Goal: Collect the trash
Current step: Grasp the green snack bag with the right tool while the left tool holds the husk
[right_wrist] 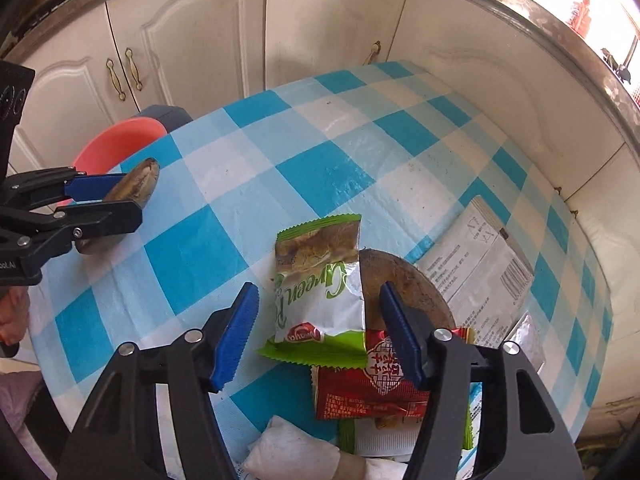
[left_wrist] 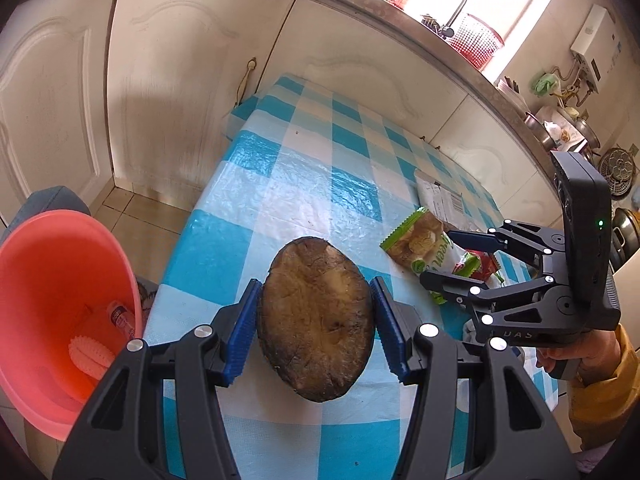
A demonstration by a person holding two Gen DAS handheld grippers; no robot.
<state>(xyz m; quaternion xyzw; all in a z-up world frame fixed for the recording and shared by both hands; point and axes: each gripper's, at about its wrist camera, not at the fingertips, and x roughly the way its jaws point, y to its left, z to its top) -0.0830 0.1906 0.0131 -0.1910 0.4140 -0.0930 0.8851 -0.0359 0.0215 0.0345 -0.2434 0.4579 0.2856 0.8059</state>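
Left gripper [left_wrist: 316, 320] fingers clamp a brown rotten slab [left_wrist: 316, 320], held above the checked tablecloth [left_wrist: 280, 184] beside the pink basin [left_wrist: 52, 280]. Right gripper [right_wrist: 316, 320] fingers stand wide apart, astride the green wrapper [right_wrist: 320, 280] lying on that tablecloth, touching nothing.

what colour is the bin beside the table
Coral pink bin, clearest in the left wrist view.

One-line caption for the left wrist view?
Left claw grips a brown rotten slice over the checked table, pink bin at left.
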